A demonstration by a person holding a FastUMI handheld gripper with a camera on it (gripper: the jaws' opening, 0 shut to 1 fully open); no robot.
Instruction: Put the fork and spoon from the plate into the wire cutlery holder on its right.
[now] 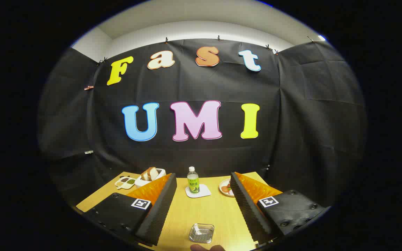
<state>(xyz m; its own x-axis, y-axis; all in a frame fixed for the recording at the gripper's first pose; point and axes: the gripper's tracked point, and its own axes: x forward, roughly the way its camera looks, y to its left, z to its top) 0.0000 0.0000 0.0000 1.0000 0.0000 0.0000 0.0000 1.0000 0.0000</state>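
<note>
Gripper [203,190] wide open, holding nothing, high above table [218,212].

Nearest, between the fingers: small clear dish [201,233], looks empty. Beyond it a bottle [193,180] stands on a white coaster [201,191], prob. to keep the wood dry. Left of bottle: white tub w/ bread [151,173], then a tray [125,182] w/ dark sauces. Right of bottle: plate [224,187] w/ reddish food. Fork, spoon & wire holder: cannot tell where.

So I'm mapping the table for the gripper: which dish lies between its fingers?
The clear square glass dish lies between the open gripper fingers. The divided sauce dish and food plate sit beyond them, near the wall.
</note>
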